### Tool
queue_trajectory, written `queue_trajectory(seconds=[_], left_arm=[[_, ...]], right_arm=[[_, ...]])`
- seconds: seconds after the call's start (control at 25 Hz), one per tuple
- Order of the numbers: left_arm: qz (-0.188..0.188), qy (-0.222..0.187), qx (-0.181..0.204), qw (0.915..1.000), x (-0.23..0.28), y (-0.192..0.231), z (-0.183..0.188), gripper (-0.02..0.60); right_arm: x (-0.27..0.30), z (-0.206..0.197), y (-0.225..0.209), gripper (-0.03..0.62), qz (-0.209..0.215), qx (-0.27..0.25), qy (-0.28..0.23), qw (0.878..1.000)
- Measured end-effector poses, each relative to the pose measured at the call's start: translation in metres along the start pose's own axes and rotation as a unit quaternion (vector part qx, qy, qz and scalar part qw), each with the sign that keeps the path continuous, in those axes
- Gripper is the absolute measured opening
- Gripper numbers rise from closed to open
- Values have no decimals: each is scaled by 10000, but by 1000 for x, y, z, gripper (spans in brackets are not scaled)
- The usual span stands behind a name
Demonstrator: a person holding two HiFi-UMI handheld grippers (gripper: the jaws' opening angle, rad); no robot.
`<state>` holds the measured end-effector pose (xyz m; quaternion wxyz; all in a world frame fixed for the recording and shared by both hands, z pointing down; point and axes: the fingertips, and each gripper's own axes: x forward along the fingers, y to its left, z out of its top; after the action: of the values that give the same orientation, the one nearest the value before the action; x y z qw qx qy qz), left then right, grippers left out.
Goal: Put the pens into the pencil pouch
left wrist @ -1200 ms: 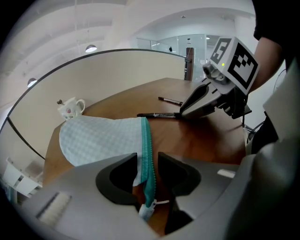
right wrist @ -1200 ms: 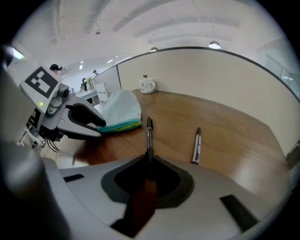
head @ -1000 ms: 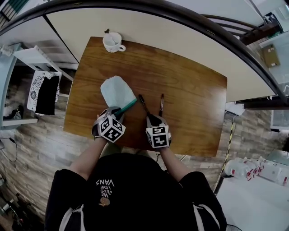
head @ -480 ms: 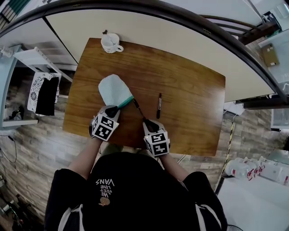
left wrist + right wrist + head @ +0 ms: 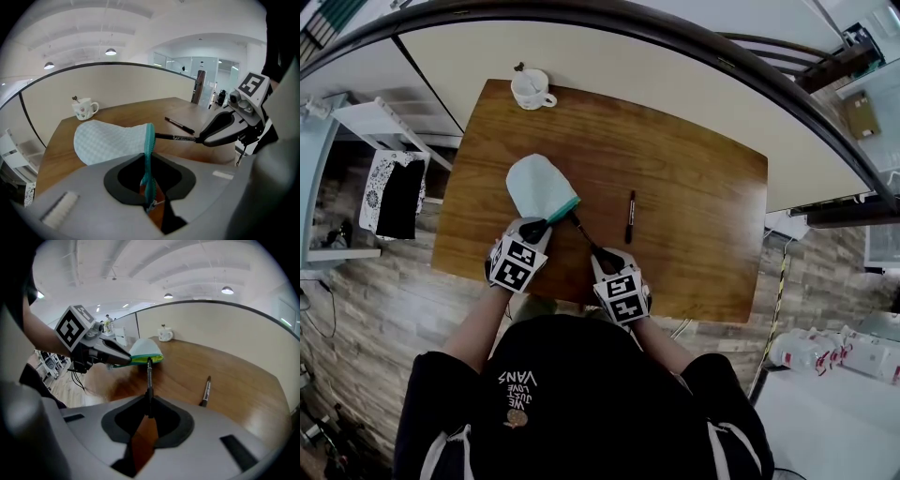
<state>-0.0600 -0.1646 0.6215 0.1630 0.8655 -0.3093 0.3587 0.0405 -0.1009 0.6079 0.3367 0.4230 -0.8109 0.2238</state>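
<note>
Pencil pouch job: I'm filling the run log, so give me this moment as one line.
left gripper: shut on pouch zipper edge | right gripper: shut on pen, tip at pouch mouth | second pen: lying on table

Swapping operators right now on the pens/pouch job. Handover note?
Left hand-held gripper: shut on the teal zipper edge of the pencil pouch, holding its mouth up.
Right hand-held gripper: shut on a black pen, tip at the pouch mouth.
Second pen: loose on the table, right of the pouch.
Done: no pen fully in.
Left: slide this pen in, then fetch the second.
</note>
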Motion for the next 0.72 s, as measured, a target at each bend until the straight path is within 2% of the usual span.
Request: queue_trajectory(seconds=[0.12, 0.6, 0.72], left_arm=[[-40, -145, -67, 9999, -6, -2, 6, 54], [4, -753, -239, 9969, -26, 0, 37, 52], [-7, -746, -179, 9971, -23, 1, 34, 52]], right_arm=[[0, -5, 0, 67, -23, -192, 132, 9997], [4, -10, 5, 66, -26, -209, 250, 9995], [5, -5, 8, 66, -7, -162, 193, 9997]])
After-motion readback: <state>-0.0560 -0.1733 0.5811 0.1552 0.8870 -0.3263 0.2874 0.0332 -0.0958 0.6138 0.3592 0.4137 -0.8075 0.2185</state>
